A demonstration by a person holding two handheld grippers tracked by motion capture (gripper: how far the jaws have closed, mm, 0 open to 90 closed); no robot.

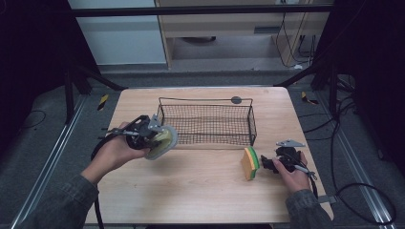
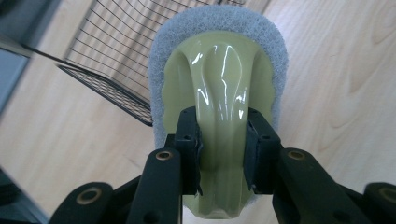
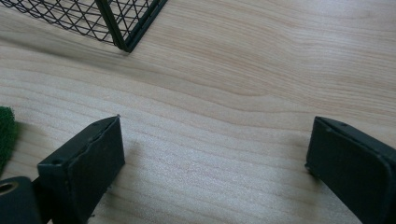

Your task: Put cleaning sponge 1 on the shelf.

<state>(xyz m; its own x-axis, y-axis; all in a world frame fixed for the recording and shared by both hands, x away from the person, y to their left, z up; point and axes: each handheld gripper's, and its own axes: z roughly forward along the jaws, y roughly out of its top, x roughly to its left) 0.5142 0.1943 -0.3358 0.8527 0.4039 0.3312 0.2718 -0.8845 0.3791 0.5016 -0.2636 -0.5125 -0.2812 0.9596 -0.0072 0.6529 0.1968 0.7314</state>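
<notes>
A scrubbing pad with a glossy pale-green handle and a grey-white fibre pad (image 2: 219, 70) sits between the jaws of my left gripper (image 2: 222, 135), which is shut on the handle. In the high view that gripper (image 1: 154, 137) holds the scrubber (image 1: 166, 140) above the table, just off the front left corner of the black wire basket (image 1: 205, 101). A yellow sponge with a green scouring face (image 1: 249, 163) stands on edge on the table at the right. Beside it my right gripper (image 1: 266, 164) is open; its jaws (image 3: 215, 154) have bare wood between them, and the sponge's green edge (image 3: 5, 130) lies outside the left jaw.
The wire basket (image 3: 126, 28) stands at the middle back of the wooden table (image 1: 200, 191); its corner (image 2: 107, 88) lies just behind the held scrubber. Dark frame posts and cables flank the table, and a cabinet stands beyond its far edge.
</notes>
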